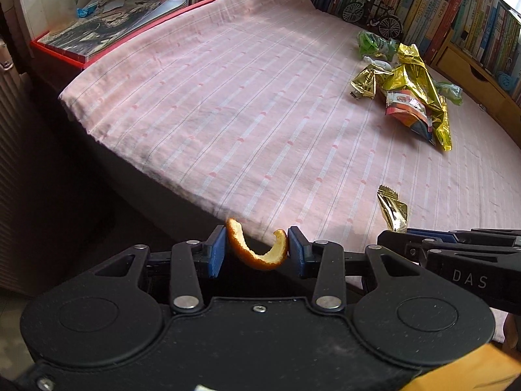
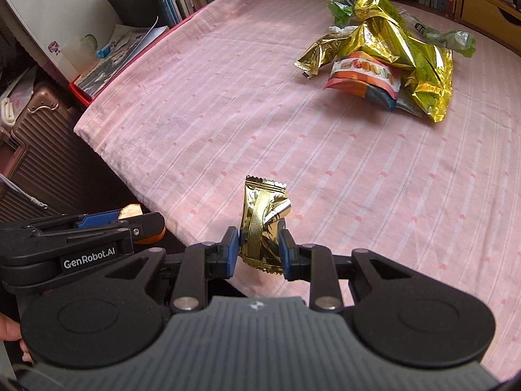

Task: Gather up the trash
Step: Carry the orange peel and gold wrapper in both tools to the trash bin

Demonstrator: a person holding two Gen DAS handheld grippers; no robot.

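So I've got both tongs loaded at the moment. My left gripper (image 1: 256,249) is pinched on a curl of orange peel (image 1: 257,247), one blue pad on each end of the curl, jaws only partly closed because the peel itself keeps them apart. My right gripper (image 2: 259,249) is clamped on a small gold foil wrapper (image 2: 263,224), which stands up between the pads with its crimped top edge poking above them. The two tools are side by side at the near edge of the bed, and each one shows up at the side of the other's camera. Both point down at the pink striped bedsheet (image 2: 228,97). The rest of the trash is well apart from me, across the sheet towards the bookshelves: a big crumpled gold bag (image 2: 407,52) lying over an orange snack packet (image 2: 361,75), a smaller gold wrapper (image 2: 317,53) just beside them, and some green plastic bits (image 2: 456,40) around that pile. There's a little bicycle model (image 1: 374,13) standing behind the heap against the books (image 1: 439,6).
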